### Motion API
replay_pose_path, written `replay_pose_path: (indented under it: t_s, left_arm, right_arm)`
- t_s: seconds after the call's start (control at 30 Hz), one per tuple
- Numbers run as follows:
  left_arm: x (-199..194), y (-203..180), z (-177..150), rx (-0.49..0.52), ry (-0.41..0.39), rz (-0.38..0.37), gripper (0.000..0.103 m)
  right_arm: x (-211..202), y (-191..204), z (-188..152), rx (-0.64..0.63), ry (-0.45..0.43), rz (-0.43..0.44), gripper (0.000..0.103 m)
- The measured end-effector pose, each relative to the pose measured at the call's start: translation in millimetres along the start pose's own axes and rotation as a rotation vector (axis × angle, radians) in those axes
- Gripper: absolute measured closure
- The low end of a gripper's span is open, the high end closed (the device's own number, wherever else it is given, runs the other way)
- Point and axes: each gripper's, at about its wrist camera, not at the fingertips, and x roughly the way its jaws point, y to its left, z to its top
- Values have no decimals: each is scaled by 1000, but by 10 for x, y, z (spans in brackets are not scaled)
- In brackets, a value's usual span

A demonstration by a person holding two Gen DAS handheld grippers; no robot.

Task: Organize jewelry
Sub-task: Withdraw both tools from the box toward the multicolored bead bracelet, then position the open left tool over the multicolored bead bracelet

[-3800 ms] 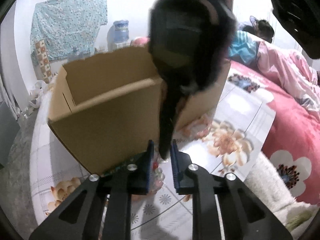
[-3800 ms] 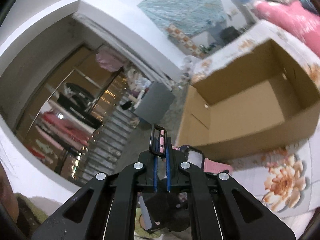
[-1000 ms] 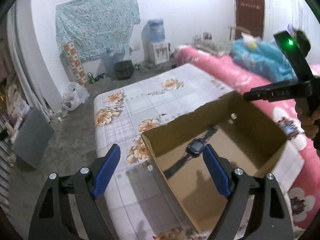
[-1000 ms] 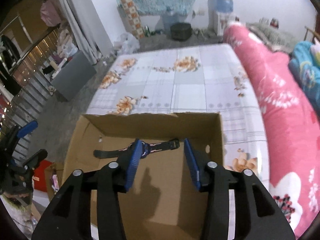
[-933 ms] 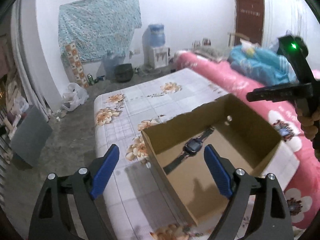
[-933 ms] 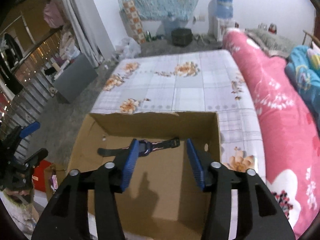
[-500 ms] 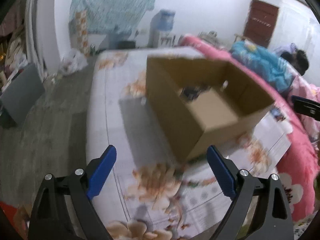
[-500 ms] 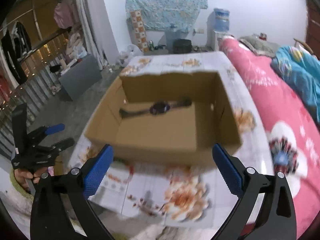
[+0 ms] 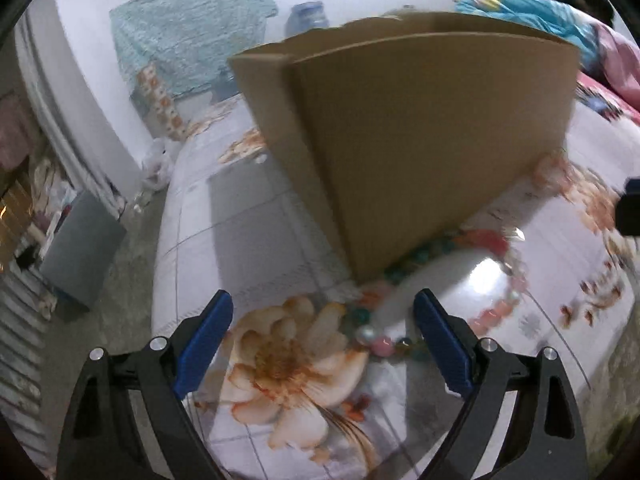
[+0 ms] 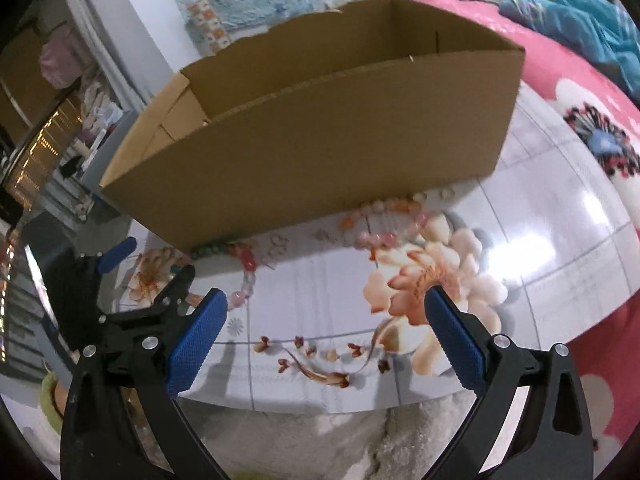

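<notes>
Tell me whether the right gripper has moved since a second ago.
Yes. The right gripper has dropped from above the cardboard box to the floral sheet in front of it.

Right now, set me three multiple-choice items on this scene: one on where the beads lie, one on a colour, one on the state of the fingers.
1. Where do the bead strings lie?
A. Inside the cardboard box
B. On the floral cloth along the foot of the box's near wall
C. On the pink blanket

2. What colour are the pads on the fingers?
A. Blue
B. Red
C. Yellow

3. How does the right gripper stand?
A. Shut on a bead string
B. Shut on the box's wall
C. Wide open with nothing between its fingers

Answers:
1. B: the beads trail on the floral cloth beside the base of the cardboard box.
2. A: both pads show blue.
3. C: its fingers stand far apart over bare cloth, having just been opening.
</notes>
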Motion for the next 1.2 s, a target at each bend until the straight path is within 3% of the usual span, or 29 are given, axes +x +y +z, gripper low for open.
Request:
replay_pose_path:
  t_s: [0.13, 0.27, 0.4, 0.53, 0.9, 1.2]
  left_arm:
    - [-94, -58, -73, 2, 31, -102, 13]
    - [-148, -116, -161, -49, 94, -257, 13]
    - [-241, -287, -206, -1, 74, -293, 13]
    - [-206, -285, -212, -13, 90, -287, 5]
    - [-146, -156, -207, -37, 96, -286, 5]
    - [-115, -170, -166, -32, 130, -285, 4]
  right_arm:
    - [8, -75, -46, 27, -1, -15, 8]
    - [2, -87, -58, 16, -16, -31, 8]
    - [5, -46, -76, -20, -35, -46, 8]
    - [34, 36, -120, -68, -42, -65, 8]
    - [-90, 275, -230, -165, -172, -163, 8]
    - [-257, 269, -262, -204, -240, -191, 8]
